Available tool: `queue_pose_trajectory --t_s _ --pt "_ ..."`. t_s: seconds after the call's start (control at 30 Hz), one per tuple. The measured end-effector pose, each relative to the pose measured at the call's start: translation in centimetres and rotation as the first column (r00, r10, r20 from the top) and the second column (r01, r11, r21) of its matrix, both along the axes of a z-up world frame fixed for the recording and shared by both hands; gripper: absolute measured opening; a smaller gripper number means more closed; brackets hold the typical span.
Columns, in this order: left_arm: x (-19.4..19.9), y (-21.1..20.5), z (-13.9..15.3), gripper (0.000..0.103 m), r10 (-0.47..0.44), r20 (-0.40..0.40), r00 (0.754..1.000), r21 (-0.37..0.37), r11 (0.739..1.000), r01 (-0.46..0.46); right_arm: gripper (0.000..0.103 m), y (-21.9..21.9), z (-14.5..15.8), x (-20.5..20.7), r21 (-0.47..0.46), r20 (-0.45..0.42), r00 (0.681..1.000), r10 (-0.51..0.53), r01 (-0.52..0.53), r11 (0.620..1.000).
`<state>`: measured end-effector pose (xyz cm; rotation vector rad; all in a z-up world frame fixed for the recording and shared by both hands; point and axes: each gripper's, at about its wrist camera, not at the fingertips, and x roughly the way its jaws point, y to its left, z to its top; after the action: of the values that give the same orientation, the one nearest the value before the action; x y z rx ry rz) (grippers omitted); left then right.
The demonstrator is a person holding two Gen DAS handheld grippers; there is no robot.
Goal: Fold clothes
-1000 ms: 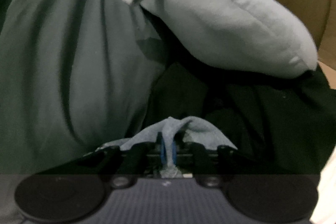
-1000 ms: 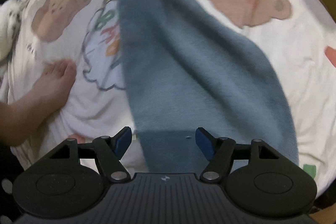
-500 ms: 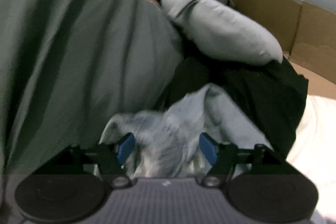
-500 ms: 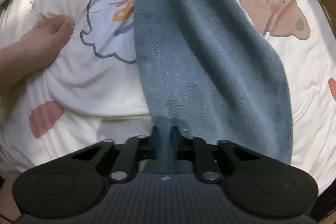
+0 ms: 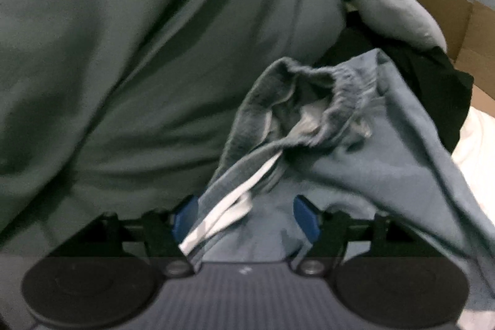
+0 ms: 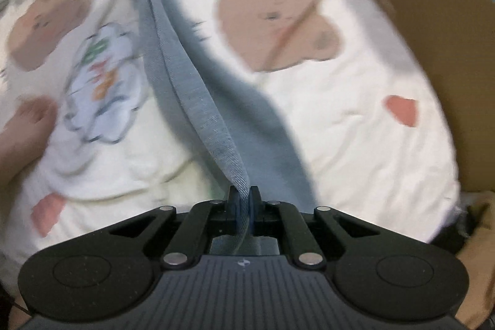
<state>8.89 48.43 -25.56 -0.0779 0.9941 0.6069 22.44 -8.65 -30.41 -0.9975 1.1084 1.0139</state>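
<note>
The right gripper (image 6: 244,206) is clamped tight on a thin edge of the blue-grey garment (image 6: 198,88), its blue pads squeezed together with the cloth drawn taut and running away from them in a narrow ridge. The left gripper (image 5: 244,215) stands wide, its blue pads well apart, with the garment's gathered waistband (image 5: 309,95) and a white drawstring (image 5: 229,206) lying loosely between and ahead of them, pinched by nothing.

Taking the printed bedsheet (image 6: 355,119) as the landmark: the garment stretches across it, lifted off the sheet at the right gripper's end, its far end bunched at the sheet's far edge against a dark green quilt (image 5: 139,51). A bare foot (image 6: 27,126) rests on the sheet to the left of the garment. Cardboard (image 6: 433,5) borders the sheet on the right.

The garment looks like soft, brushed knit, probably sweatpants: light, limp, with no stiffness of its own, so it should sag wherever it is unsupported and drape into whatever shape it is laid. The nap looks grippy rather than slick, so a pinch ought to hold. The ribbed, elasticated waistband is the thickest, firmest part and the best hold for the left gripper; the loose drawstring is a poor hold and could snag. The sheet beneath is creased, cushioned cotton with bear prints, likely to drag on the cloth.
</note>
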Motion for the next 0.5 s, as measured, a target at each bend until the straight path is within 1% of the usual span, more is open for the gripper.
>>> queue_pose_trajectory --t_s 0.07,0.2,0.33,0.5 --pt "-1.5 0.4 0.0 0.072 0.032 -0.004 0.999 -0.009 0.999 -0.032 0.003 -0.2 0.4 1.4 0.009 0.036 0.999 -0.03 0.03 1.0" --pt "-4.4 1.1 -0.7 0.073 0.101 -0.015 0.995 -0.051 0.994 -0.101 0.003 -0.2 0.9 4.1 0.029 0.096 0.992 -0.082 0.08 0.996" --pt "-6.8 0.6 -1.6 0.074 0.139 -0.036 0.99 -0.078 0.987 -0.142 0.003 0.3 0.9 6.5 0.042 0.142 0.984 -0.111 0.107 0.993" --pt "-8.3 -0.2 -3.1 0.074 0.157 -0.059 0.986 -0.119 0.979 -0.163 0.003 1.3 0.4 8.9 0.051 0.192 0.973 -0.132 0.124 0.991"
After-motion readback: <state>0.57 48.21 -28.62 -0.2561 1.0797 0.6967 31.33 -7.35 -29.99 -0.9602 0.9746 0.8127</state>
